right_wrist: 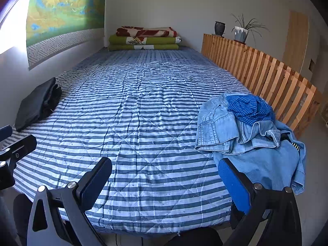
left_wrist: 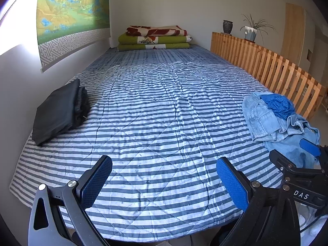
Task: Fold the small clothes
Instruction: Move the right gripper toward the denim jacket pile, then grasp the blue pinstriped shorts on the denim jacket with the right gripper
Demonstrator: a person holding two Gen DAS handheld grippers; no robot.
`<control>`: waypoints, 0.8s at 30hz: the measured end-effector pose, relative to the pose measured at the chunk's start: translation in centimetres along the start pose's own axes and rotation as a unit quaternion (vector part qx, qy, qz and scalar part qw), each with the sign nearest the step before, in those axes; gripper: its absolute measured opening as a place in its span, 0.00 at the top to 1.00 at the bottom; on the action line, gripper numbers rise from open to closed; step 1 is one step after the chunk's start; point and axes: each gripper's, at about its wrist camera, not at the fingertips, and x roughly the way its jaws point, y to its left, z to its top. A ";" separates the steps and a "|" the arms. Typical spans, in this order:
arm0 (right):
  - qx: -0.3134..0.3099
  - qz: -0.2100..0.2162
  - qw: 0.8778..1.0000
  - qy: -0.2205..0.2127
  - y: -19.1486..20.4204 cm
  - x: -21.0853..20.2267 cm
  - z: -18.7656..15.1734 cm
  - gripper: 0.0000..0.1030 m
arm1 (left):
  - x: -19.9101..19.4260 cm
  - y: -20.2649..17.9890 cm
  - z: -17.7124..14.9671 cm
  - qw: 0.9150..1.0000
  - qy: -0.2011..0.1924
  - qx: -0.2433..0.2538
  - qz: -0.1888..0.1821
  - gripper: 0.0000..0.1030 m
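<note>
Both tongs hang over the near edge of a bed with nothing between their blue-padded fingers. Left gripper [left_wrist: 164,181] has its jaws spread wide apart above the striped quilt [left_wrist: 160,110], and right gripper [right_wrist: 165,181] is spread just as wide, its right-hand finger [right_wrist: 233,186] lying just in front of the loose clothes.

Those clothes form a crumpled pile ahead and to the right of both grippers, near the right edge of the quilt. On top sits a bright blue pinstriped garment [right_wrist: 249,109], bunched up; under it lie pale denim shorts [right_wrist: 221,127], with a patch pocket facing the camera, and a light blue denim shirt [right_wrist: 266,164] that spills toward the near corner and over the edge of the bed. From the left wrist view the right gripper's black frame shows at the right edge, close beside this pile.

Ahead and far to the left of the tongs, near the wall, a folded dark grey garment [left_wrist: 57,110] lies flat on the quilt, with another dark folded piece [left_wrist: 83,106] against its right side.

Well beyond the tongs, at the far end of the bed, folded blankets [left_wrist: 154,38] are stacked, green ones under a red and cream one. A slatted wooden rail [left_wrist: 266,63] runs along the right side, carrying a dark vase [left_wrist: 228,26] and a potted plant [left_wrist: 252,29]. A landscape wall hanging [left_wrist: 71,18] covers the wall to the left.
</note>
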 end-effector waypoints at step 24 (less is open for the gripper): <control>0.027 -0.071 0.997 0.030 -10.1 6.7 5.1 0.16 | 6.9 -4.2 1.4 0.999 0.038 0.028 -0.009 0.00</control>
